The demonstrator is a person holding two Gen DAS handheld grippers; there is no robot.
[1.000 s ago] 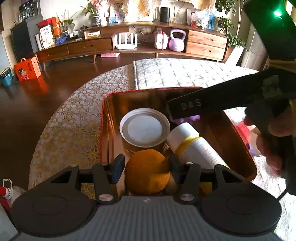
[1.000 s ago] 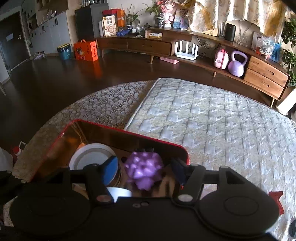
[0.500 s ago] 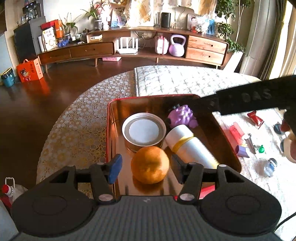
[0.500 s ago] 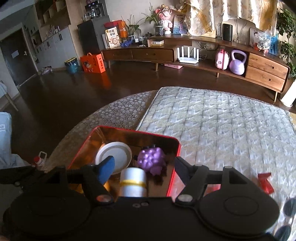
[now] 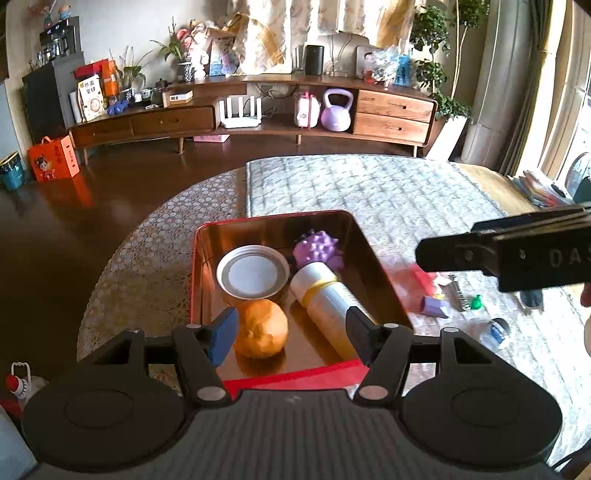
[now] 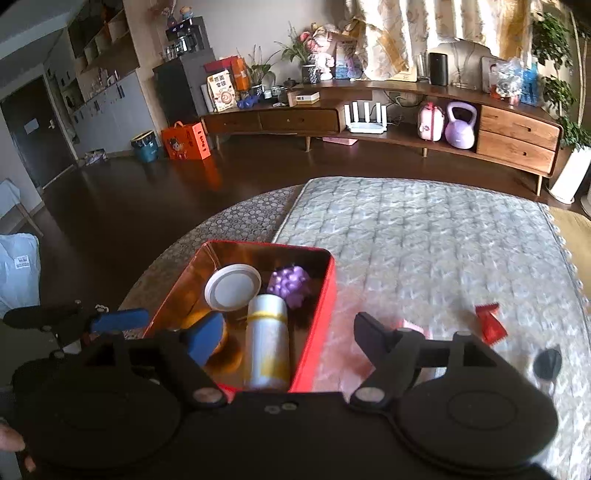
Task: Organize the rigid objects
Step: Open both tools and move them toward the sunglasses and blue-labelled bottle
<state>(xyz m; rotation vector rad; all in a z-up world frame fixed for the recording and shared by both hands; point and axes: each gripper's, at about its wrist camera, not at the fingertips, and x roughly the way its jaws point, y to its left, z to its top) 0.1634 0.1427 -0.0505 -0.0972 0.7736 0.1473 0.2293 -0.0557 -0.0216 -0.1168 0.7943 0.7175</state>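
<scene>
Left gripper (image 5: pixel 291 334) and right gripper (image 6: pixel 290 338) jaws both opening, pinching nothing; orange (image 5: pixel 262 328), bottle (image 5: pixel 325 299), spiky ball (image 5: pixel 317 251) lying in red tin (image 5: pixel 384 273).

A long, low wooden sideboard (image 5: pixel 251 122) is running along the pale far wall across the upper part of the frame, with two drawers (image 5: pixel 393 118) at its right end. A white router (image 5: pixel 240 112) and a lilac kettlebell (image 5: pixel 336 110) are sitting on its lower shelf. Dark glossy wood floor (image 5: pixel 110 195) is filling the left, where an orange gift box (image 5: pixel 53 158) is standing. Sunlight is coming through patterned curtains (image 6: pixel 399 33) at the top, and leafy plants (image 5: pixel 439 55) are rising at upper right. A dark door (image 6: pixel 35 129) is showing at far left in the right wrist view.
</scene>
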